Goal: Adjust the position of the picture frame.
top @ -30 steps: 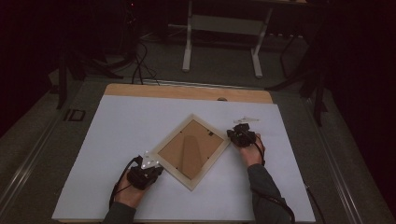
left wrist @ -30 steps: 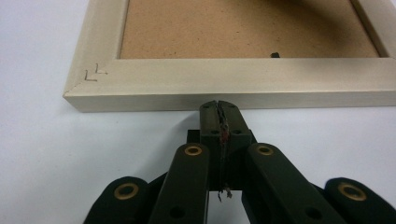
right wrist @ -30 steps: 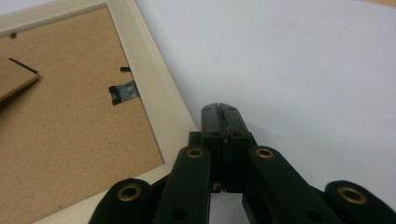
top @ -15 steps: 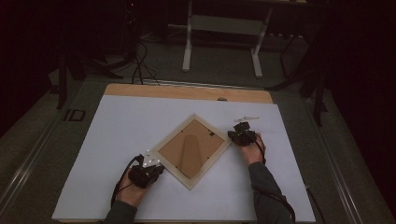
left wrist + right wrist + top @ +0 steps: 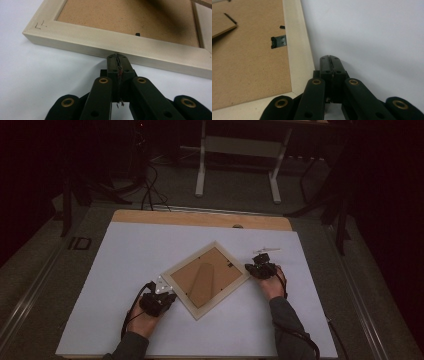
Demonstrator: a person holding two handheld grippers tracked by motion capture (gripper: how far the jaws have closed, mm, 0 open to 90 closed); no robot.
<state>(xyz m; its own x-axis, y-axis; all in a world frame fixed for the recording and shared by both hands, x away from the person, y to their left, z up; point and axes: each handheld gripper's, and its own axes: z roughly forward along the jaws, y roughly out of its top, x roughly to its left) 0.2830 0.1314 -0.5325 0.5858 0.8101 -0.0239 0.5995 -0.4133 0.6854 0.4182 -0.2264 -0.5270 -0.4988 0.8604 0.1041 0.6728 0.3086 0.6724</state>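
Observation:
A pale wooden picture frame (image 5: 206, 279) lies face down on the white table cover, turned like a diamond, its brown backing board and fold-out stand facing up. My left gripper (image 5: 166, 289) is shut, and in the left gripper view its tips (image 5: 117, 57) rest against the outer side of the frame's rim (image 5: 82, 37). My right gripper (image 5: 250, 268) is shut too. In the right gripper view it (image 5: 330, 58) sits on the white surface just beside the frame's rim (image 5: 297, 50) near a corner. A small metal hanger (image 5: 279, 41) is fixed to the backing.
The white cover (image 5: 125, 265) spreads over the table, with a strip of bare wood (image 5: 200, 218) at the far edge. Beyond, on the dark floor, stand a white table base (image 5: 235, 150) and loose cables (image 5: 147, 185).

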